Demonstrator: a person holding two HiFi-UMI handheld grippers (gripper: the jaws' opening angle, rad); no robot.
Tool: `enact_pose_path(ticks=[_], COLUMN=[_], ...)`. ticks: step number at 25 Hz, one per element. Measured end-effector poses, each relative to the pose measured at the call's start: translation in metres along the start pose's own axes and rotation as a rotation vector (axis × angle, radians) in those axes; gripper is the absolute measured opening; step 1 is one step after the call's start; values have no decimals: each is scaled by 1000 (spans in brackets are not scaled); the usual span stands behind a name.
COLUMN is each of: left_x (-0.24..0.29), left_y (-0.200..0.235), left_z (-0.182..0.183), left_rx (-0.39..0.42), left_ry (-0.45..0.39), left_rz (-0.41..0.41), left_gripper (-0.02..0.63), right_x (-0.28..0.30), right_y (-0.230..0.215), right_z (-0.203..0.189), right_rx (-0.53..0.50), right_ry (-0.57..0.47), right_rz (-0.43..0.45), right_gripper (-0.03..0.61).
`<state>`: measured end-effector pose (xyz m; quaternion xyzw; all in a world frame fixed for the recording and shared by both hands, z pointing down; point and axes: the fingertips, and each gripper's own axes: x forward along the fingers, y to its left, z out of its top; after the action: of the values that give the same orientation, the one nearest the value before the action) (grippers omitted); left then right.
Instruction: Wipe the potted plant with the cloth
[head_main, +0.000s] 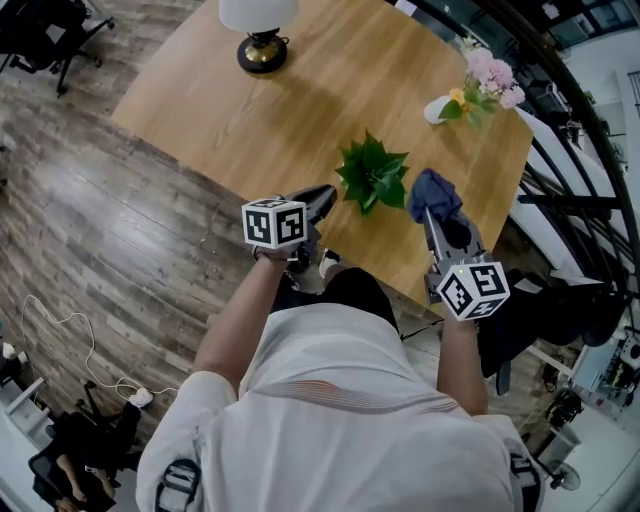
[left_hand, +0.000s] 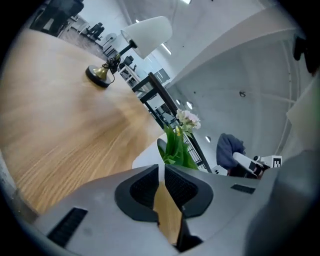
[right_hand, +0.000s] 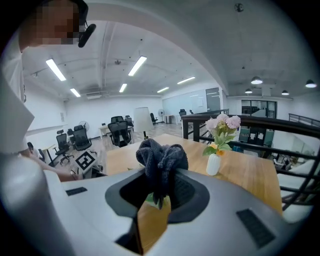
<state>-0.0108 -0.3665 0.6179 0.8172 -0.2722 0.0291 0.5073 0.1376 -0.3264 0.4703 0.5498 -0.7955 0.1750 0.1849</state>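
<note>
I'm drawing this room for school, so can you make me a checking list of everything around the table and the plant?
Surface: wooden table, light wood.
Job's things: potted plant stands near the person's edge; dark blue cloth is bunched up in the right gripper.
Clutter: lamp at the far end; white vase of flowers at the far right corner.
Grippers: left gripper shut, nothing in it; right gripper shut on the cloth, beside the plant.
Cables: white cable on the floor, left.
Surroundings: plank floor, office chairs, black railing.
</note>
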Motion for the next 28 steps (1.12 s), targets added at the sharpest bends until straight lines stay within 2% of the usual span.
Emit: enact_pose_path(ticks=[3,6,7,15,19,21,24,26,28], left_x=[16,26,28,31,39,43,46,46,46], left_y=[9,8,7,2,1,2,3,4,6], left_z=[5,9,10,20,14,9,9,8,8], left_rx=[-41,-101,-119,-193,-206,-219,-249,-267,-268], left_ry=[-8,-1,0,-25,-3,10,-1,-15,-22], left_rz=[-16,-59,-69,-118,-123,-126,-141,-144,-135], left_gripper=[20,83,85,89,92,94,95,95,102], right_x=[13,27,31,54,61,67,83,96,113], right_y=[-13,-16,-17,-24,-19,-6,33,62,83], right_z=[8,19,21,17,17,20,25,21,5], right_rx=[-107,-135,-140,-88,-86,-106,-145,-189,-263], right_ry=[33,32,32,53,63,76,121,181,282], right_rz=[-31,6,17,80,125,204,410,546,625], right_gripper=[138,138,138,138,138,138,138,138,138])
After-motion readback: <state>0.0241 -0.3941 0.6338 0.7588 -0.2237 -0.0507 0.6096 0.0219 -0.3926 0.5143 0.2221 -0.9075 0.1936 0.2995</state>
